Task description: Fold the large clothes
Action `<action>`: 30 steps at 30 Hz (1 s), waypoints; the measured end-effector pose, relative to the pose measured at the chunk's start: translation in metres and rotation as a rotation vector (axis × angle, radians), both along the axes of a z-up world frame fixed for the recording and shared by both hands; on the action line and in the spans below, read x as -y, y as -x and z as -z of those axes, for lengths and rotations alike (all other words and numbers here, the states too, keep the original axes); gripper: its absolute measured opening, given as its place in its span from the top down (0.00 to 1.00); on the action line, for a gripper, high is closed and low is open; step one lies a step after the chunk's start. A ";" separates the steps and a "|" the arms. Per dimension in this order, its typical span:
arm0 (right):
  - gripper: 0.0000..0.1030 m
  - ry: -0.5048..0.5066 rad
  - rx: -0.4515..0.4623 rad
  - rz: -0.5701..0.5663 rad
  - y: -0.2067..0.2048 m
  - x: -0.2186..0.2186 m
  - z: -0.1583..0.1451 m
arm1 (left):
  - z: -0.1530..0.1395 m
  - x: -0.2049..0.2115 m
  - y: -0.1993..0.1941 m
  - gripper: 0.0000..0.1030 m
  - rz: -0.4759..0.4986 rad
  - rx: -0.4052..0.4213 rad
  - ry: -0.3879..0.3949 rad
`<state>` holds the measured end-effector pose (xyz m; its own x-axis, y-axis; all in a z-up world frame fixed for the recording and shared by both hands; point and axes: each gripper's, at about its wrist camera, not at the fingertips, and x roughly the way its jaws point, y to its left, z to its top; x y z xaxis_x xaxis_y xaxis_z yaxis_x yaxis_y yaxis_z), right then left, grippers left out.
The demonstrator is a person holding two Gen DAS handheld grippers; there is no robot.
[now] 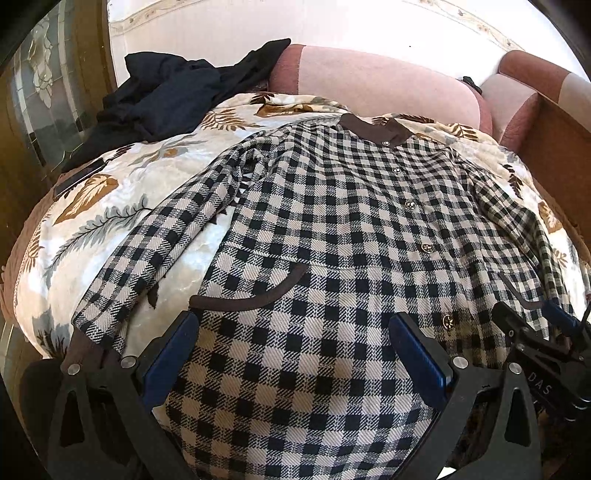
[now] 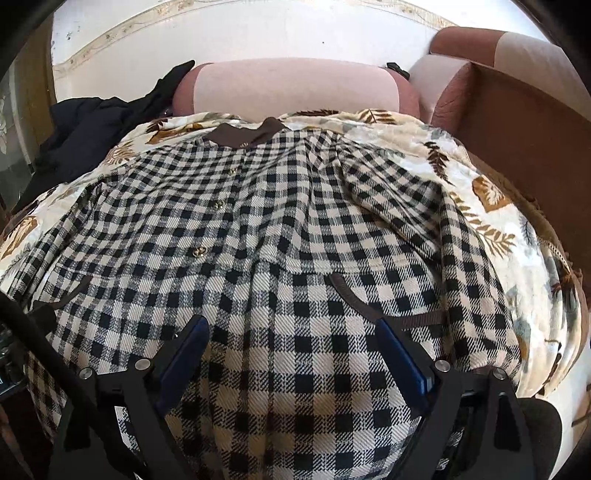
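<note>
Lying spread flat, front up, on the leaf-print blanket (image 1: 110, 206), the checked coat (image 1: 332, 229) fills most of what you see, its brown collar (image 1: 373, 131) towards the pink sofa backrest (image 1: 369, 85) and its hem towards you. The blanket covers the sofa seat, cream with brown and grey fern leaves. Behind the backrest runs a white wall (image 1: 295, 22) with a patterned border strip. A dark garment (image 1: 166, 96) lies heaped at the far left of the seat, and a brown armrest (image 2: 517, 122) bounds the right side. On the left stands a wooden door with frosted patterned glass (image 1: 40, 92). Your left gripper (image 1: 293, 325) hangs with its jaws parted wide over the coat's lower front, grasping nothing. Your right gripper (image 2: 291, 332) is likewise spread apart above the checked cloth near the pocket trim (image 2: 354, 295).
</note>
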<state>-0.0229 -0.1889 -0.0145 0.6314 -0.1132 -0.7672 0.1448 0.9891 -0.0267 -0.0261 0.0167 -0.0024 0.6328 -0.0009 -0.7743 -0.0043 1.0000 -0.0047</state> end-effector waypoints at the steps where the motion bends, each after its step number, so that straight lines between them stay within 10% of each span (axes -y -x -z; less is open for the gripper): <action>1: 0.09 -0.005 -0.002 0.000 0.001 0.001 0.001 | 0.000 0.001 0.000 0.00 0.003 -0.001 -0.003; 30: 0.09 0.012 -0.030 -0.007 0.002 -0.005 0.009 | 0.017 0.009 -0.003 0.00 0.035 -0.077 -0.037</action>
